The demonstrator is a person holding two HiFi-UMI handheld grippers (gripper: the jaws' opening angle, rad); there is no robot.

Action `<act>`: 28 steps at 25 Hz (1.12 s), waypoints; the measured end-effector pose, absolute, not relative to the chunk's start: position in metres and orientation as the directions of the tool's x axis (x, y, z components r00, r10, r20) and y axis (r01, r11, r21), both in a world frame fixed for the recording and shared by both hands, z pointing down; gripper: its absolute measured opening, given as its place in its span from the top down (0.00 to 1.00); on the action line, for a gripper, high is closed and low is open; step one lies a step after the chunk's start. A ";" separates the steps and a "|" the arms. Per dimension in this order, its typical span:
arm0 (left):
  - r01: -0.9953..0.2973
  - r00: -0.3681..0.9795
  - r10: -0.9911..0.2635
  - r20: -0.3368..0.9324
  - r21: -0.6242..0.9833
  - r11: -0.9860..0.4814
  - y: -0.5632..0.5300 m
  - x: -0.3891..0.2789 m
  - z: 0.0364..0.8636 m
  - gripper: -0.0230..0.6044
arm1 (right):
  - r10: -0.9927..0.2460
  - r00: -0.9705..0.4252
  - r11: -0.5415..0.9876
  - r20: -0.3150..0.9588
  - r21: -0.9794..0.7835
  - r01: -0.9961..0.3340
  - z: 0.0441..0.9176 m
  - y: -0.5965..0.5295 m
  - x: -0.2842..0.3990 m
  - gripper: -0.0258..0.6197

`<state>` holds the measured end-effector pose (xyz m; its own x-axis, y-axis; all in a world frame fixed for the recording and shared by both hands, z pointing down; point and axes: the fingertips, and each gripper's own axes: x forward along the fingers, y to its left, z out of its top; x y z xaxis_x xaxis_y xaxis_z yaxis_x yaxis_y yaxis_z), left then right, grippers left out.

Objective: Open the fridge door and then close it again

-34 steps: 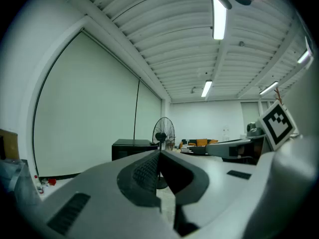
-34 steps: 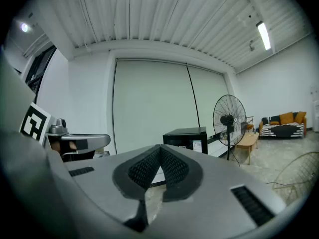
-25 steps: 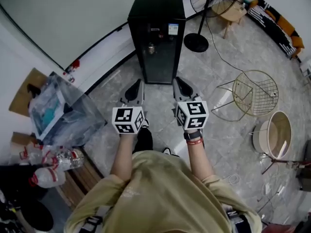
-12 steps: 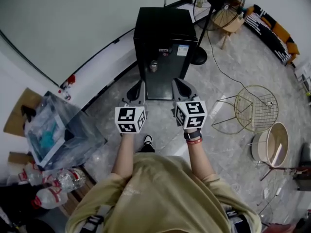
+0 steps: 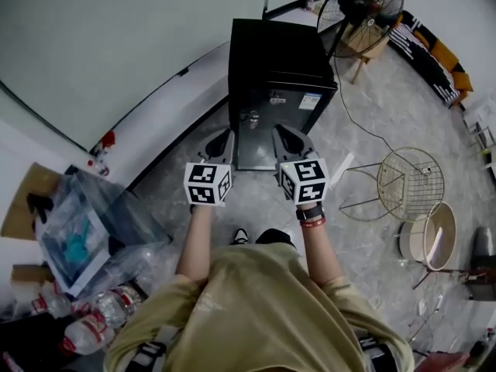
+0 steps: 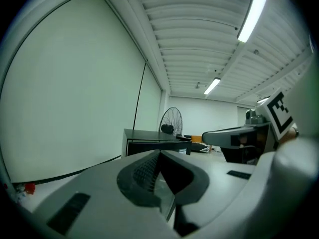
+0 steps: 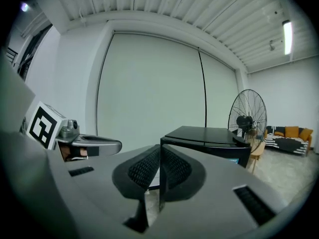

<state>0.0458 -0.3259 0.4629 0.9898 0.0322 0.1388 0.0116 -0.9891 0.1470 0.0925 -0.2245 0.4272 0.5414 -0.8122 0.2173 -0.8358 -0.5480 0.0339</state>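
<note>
A small black fridge (image 5: 275, 84) stands against the white wall, its door shut, with stickers and a small lock-like fitting on the front. It also shows as a low black box (image 6: 149, 142) in the left gripper view and as a black cabinet (image 7: 207, 142) in the right gripper view. My left gripper (image 5: 221, 140) is held out in front of the fridge door's left side, shut and empty. Beside it my right gripper (image 5: 283, 134) faces the door's right part, shut with nothing between its jaws. Both tips sit a short way off the door.
A standing fan (image 5: 364, 6) is right of the fridge, its cable trailing over the marble floor. A wire chair (image 5: 407, 180) and a round tub (image 5: 430, 235) stand at the right. Plastic bags (image 5: 85, 231) and bottles (image 5: 85, 328) lie at the left.
The person has walked toward the fridge with both grippers held out. The fridge now looks nearer and the gripper tips reach close to its door. Both grippers stayed shut.
</note>
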 end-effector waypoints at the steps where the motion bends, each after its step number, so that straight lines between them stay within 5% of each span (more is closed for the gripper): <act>1: 0.013 0.989 0.035 0.141 0.152 -0.988 -0.333 0.052 0.467 0.93 | -0.811 0.537 -0.542 0.231 0.046 -0.839 0.429 -0.231 0.098 0.92; 11: 0.057 0.977 0.098 0.189 0.208 -0.976 -0.379 0.101 0.513 0.93 | -0.802 0.487 -0.446 0.347 0.194 -0.874 0.447 -0.274 0.161 0.92; 19: 0.023 0.961 0.085 0.265 0.228 -0.973 -0.411 0.145 0.564 0.92 | -0.804 0.415 -0.309 0.425 0.298 -0.903 0.460 -0.310 0.214 0.82; 28: 0.057 0.928 0.142 0.344 0.246 -0.968 -0.421 0.195 0.615 0.71 | -0.785 0.333 -0.117 0.522 0.403 -0.908 0.481 -0.357 0.252 0.66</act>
<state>0.1946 -0.4209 0.6149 0.9283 0.1421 0.3435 0.0572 -0.9677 0.2457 0.2516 -0.3566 0.4811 0.3330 -0.7852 0.5221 -0.9075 -0.1166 0.4035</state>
